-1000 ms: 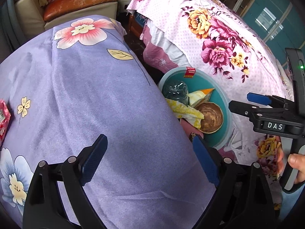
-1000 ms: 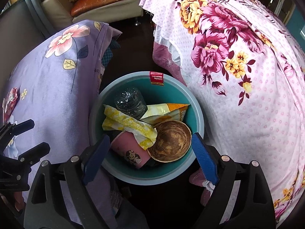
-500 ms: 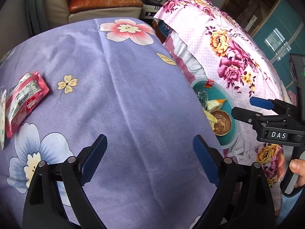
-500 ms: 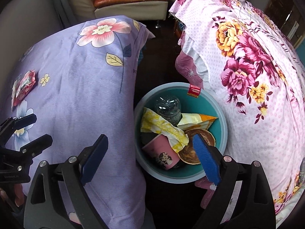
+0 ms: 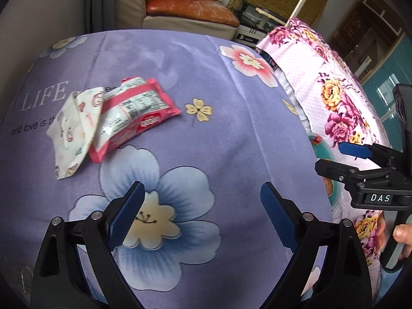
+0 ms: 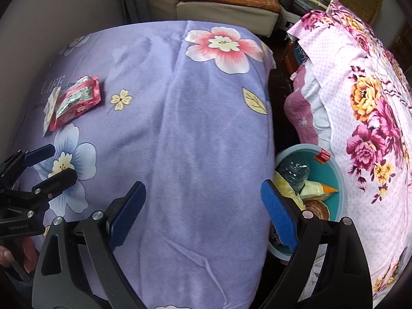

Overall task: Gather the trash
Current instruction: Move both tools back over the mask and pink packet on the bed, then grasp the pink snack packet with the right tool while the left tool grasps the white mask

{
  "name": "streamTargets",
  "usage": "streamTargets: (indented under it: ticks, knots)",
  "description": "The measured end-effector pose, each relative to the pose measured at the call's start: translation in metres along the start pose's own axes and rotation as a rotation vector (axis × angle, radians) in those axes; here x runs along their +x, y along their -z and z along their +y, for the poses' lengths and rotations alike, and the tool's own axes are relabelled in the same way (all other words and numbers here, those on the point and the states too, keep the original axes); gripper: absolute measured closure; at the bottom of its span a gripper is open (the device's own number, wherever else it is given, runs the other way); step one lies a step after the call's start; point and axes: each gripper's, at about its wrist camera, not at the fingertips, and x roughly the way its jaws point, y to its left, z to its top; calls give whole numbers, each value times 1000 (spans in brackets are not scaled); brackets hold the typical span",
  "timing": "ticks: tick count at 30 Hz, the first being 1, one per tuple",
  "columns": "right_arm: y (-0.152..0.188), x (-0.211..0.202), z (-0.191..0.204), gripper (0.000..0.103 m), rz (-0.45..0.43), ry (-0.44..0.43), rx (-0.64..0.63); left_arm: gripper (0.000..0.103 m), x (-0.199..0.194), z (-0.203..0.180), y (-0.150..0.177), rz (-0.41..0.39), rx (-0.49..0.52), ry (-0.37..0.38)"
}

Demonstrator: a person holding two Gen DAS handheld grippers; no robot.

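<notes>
A red and white snack wrapper (image 5: 134,114) lies on the purple floral cover (image 5: 206,118), overlapping a white printed wrapper (image 5: 73,131) on its left. My left gripper (image 5: 203,217) hovers open and empty over the cover, below and right of both wrappers. My right gripper (image 6: 203,213) is open too, nothing between its pads, above the cover's right part. The teal bin (image 6: 334,172) sits in the gap between the beds, holding a crushed bottle (image 6: 293,170), wrappers and a brown bowl. The red wrapper (image 6: 74,101) shows far left in the right wrist view.
A pink floral bed (image 6: 373,118) rises right of the bin. A cream sofa with an orange cushion (image 5: 190,10) stands beyond the purple cover. A hand (image 5: 403,233) grips the right tool's handle. Dark floor (image 6: 279,77) runs between the beds.
Both grippers have swung left, away from the bin and over the purple cover. The two wrappers have come from the left edge toward the middle of the left wrist view.
</notes>
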Motion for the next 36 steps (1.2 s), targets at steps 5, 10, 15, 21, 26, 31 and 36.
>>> streamTargets:
  ticks: [5,10,15,21,26,31,36]
  knots:
    - [-22,9,36,16,24,-49,-36,11,-13,54,-5,-11,-40,-71]
    - [-47,24,67,16,56,-100,-60,11,-18,98,-10,-14,-108,-114]
    - [-81,46,93,16,107,-190,-56,11,-15,128,-16,-8,-119,-140]
    - [-119,73,124,16,139,-256,-78,11,-5,151,-24,8,-112,-128]
    - [-141,97,143,16,172,-282,-107,11,4,163,-29,29,-98,-94]
    - [-144,111,152,16,190,-334,-77,11,7,165,-30,20,-65,-90]
    - [-141,108,154,23,152,-327,-81,11,9,161,-30,14,-57,-92]
